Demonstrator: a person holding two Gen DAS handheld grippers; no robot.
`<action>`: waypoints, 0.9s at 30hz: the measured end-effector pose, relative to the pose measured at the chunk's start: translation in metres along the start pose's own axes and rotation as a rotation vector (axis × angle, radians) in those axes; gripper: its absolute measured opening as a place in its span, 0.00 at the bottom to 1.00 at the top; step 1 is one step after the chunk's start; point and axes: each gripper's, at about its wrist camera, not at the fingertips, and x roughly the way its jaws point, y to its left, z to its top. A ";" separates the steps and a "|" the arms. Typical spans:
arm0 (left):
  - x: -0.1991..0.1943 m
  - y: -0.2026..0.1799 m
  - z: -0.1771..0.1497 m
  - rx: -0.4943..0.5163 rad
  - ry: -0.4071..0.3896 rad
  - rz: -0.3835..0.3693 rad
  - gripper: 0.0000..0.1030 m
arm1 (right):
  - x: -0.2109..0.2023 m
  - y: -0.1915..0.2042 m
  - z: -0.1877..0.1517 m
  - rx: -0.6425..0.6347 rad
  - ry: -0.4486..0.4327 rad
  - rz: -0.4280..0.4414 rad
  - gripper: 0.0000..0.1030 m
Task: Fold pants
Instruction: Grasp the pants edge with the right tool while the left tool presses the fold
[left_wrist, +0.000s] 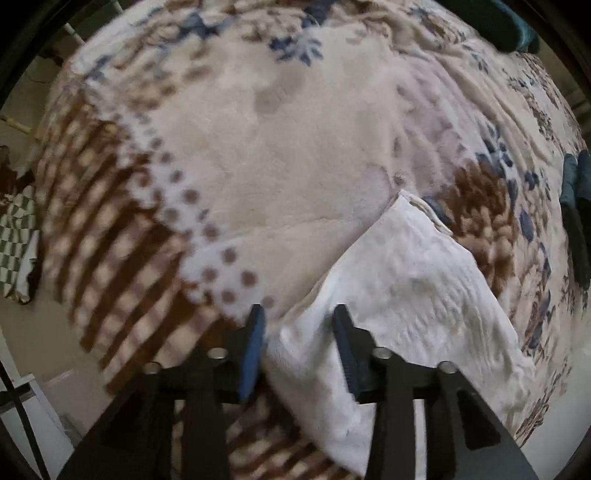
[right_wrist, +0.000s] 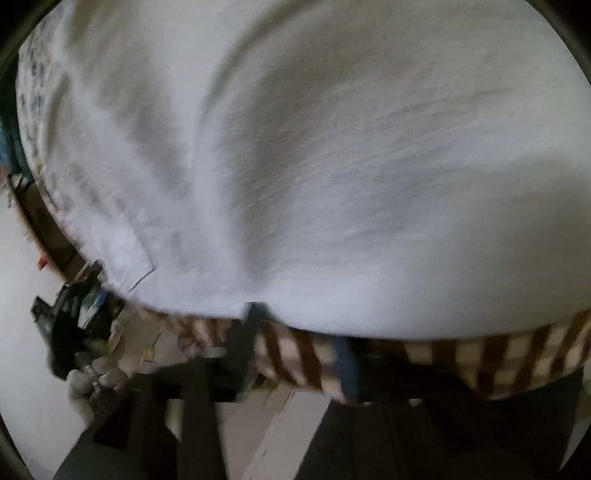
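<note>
Left gripper (left_wrist: 297, 332): its jaws stand partly open, pointing down at the bed. A corner of the white textured-cotton pants (left_wrist: 406, 280) lies between the two blue-padded fingers (left_wrist: 255, 350). The cloth sits close against the right-hand finger, while a gap shows beside the left one; whether either pad presses on the fabric cannot be told.

From that corner the white pants run as a folded band up and to the right across the left wrist view, their long axis diagonal, ending in a hemmed edge near the brown flower print. They rest flat on the cream plush blanket with brown stripes, dots and blue flowers (left_wrist: 258, 155), which covers the bed.

Right gripper (right_wrist: 295, 332): the view is blurred. Its jaws stand apart, one dark finger at the white cloth's lower edge and the other, blue-padded, lower over the brown-striped blanket border. No cloth can be seen pinched between them; the state is taken as open. The white pants fill nearly all of the right wrist view above the jaws, broad and softly creased, with a seam or pocket edge at lower left.

No containers are in view. Dark teal cloth (left_wrist: 576, 206) lies at the blanket's far right edge. A green-and-white checked cloth (left_wrist: 16, 243) hangs off the left side.
</note>
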 end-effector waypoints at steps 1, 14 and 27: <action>-0.016 -0.002 -0.006 0.006 -0.027 0.014 0.43 | -0.016 0.006 -0.004 -0.046 -0.019 -0.007 0.62; 0.021 -0.238 -0.080 0.349 0.234 -0.327 0.74 | -0.141 0.065 0.048 -0.917 -0.333 -0.635 0.70; 0.062 -0.276 -0.091 0.307 0.301 -0.297 0.74 | -0.187 -0.032 0.148 -0.324 -0.343 -0.125 0.04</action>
